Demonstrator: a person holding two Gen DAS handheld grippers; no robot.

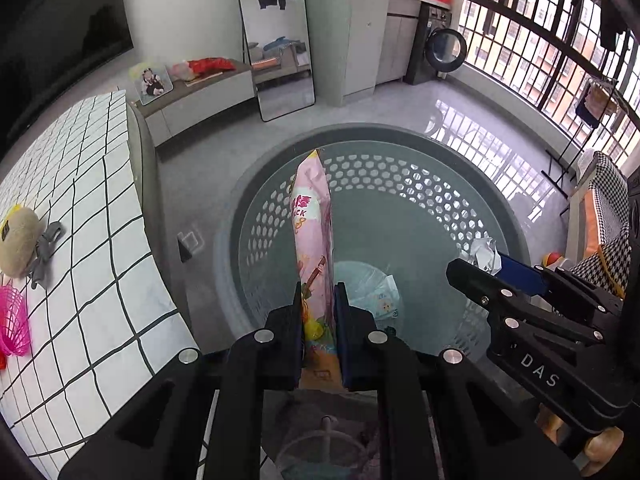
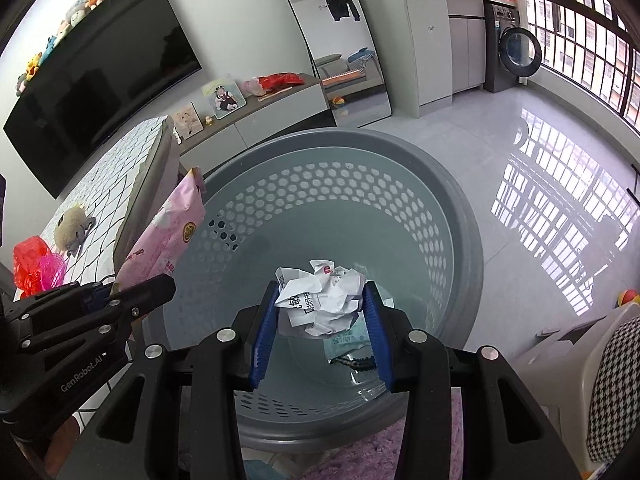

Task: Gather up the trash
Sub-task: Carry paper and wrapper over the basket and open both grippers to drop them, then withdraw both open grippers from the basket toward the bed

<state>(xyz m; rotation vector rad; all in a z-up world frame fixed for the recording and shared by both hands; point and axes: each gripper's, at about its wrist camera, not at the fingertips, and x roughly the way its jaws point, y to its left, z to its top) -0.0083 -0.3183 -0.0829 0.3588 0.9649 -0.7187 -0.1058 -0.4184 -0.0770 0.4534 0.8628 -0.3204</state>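
Note:
My left gripper (image 1: 319, 292) is shut on a pink snack wrapper (image 1: 313, 224) and holds it upright over the grey perforated basket (image 1: 404, 176). The wrapper also shows in the right wrist view (image 2: 168, 232), with the left gripper (image 2: 160, 284) at the basket's left rim. My right gripper (image 2: 322, 300) is shut on a crumpled white paper ball (image 2: 320, 300) above the basket (image 2: 320, 192). The right gripper (image 1: 472, 266) and its paper ball (image 1: 486, 252) appear at the right in the left wrist view. A pale wrapper (image 1: 378, 292) lies on the basket floor.
A table with a white grid cloth (image 1: 80, 216) stands left of the basket, bearing a plush toy (image 1: 18, 240) and a pink spring toy (image 1: 14, 320). A houndstooth chair (image 2: 616, 392) is at the right. Glossy floor (image 2: 520, 168) lies beyond. A low cabinet (image 2: 256, 120) and a mirror (image 1: 280, 40) stand at the wall.

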